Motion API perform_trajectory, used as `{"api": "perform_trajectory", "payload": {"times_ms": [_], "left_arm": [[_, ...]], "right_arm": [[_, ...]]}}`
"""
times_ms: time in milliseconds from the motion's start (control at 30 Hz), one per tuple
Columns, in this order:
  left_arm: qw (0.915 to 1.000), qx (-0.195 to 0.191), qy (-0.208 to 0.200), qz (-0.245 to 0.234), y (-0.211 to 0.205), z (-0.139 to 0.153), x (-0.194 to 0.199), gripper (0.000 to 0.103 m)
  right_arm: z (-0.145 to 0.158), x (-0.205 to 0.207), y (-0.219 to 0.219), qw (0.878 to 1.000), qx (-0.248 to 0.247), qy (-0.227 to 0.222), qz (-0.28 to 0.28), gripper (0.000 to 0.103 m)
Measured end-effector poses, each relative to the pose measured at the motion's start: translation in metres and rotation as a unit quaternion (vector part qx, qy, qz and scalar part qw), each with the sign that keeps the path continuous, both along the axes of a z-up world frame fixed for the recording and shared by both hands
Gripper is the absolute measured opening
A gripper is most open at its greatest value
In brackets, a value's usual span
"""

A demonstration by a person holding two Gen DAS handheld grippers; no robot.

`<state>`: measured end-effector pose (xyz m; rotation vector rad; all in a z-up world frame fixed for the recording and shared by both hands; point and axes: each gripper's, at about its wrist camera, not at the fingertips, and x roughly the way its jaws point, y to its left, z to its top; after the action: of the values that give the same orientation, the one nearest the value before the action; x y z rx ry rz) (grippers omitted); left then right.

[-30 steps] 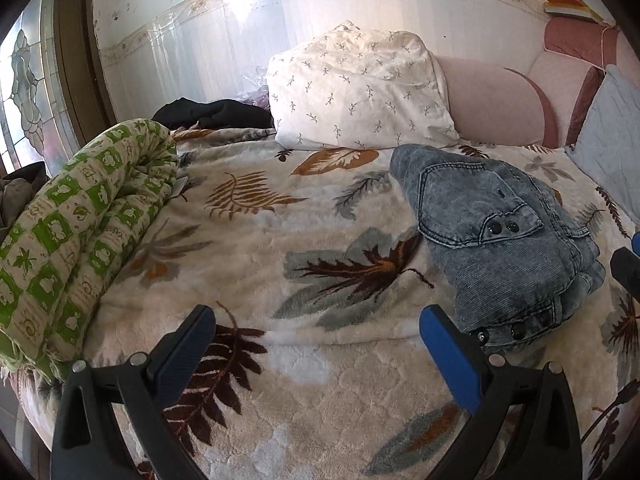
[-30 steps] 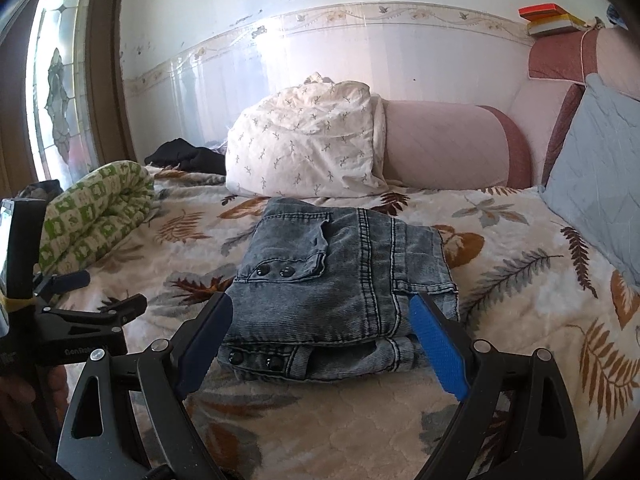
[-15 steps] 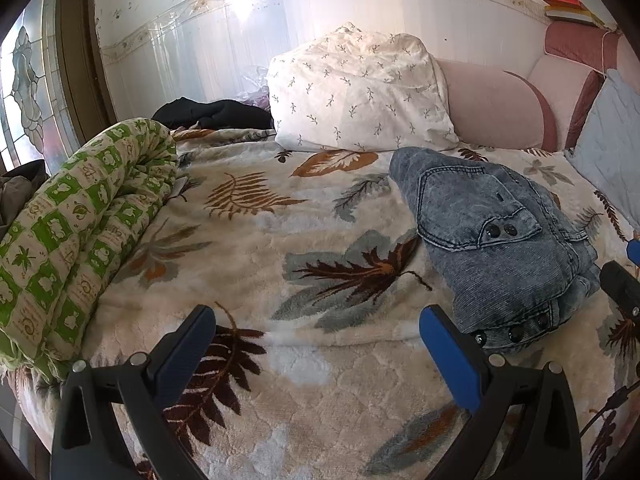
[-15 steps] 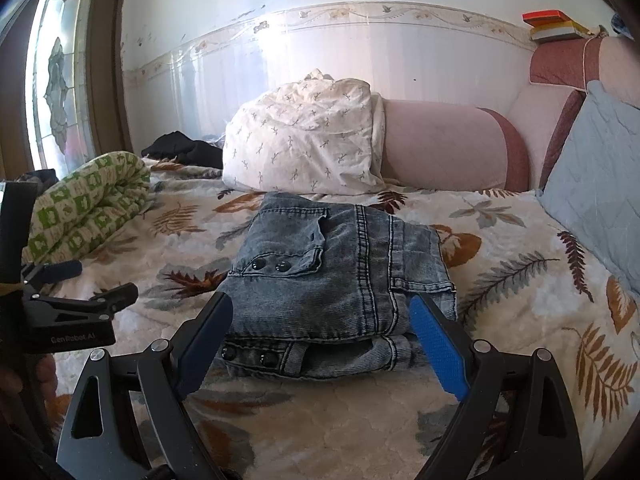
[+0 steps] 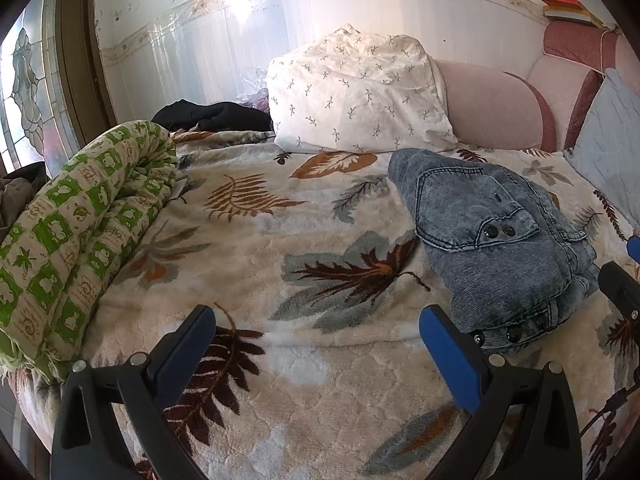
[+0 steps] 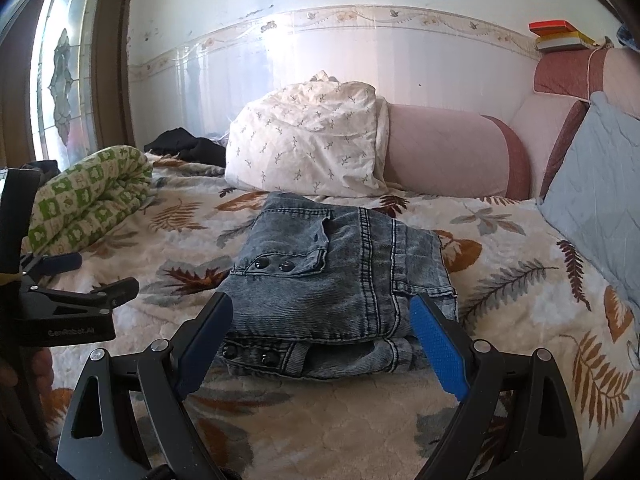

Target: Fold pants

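Grey-blue denim pants (image 6: 340,276) lie folded into a compact stack on the leaf-print blanket (image 6: 520,292). In the left wrist view the pants (image 5: 492,236) sit at the right. My right gripper (image 6: 320,320) is open and empty, its fingers just short of the stack's near edge. My left gripper (image 5: 316,332) is open and empty over bare blanket (image 5: 248,248), left of the pants. It also shows at the left of the right wrist view (image 6: 76,284).
A rolled green-and-white quilt (image 5: 68,232) lies along the left bed edge. A white pillow (image 5: 356,92) and pink bolster (image 5: 492,108) line the wall behind. A blue cushion (image 6: 600,196) leans at the right. Dark clothes (image 5: 212,114) lie at the back left.
Both grippers have drawn back slightly and lifted a little from the pants. The pants have not moved.
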<state>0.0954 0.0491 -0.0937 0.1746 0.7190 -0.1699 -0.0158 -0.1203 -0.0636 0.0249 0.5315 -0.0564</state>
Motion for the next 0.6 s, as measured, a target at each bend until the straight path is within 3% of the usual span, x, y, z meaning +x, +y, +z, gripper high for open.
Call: {"api": "perform_trajectory", "payload": {"times_ms": [600], "left_arm": [[0.9993, 0.018, -0.033, 0.005, -0.015, 0.011, -0.002, 0.103]], "right_arm": [[0.009, -0.002, -0.002, 1.000, 0.002, -0.017, 0.000, 0.091]]}}
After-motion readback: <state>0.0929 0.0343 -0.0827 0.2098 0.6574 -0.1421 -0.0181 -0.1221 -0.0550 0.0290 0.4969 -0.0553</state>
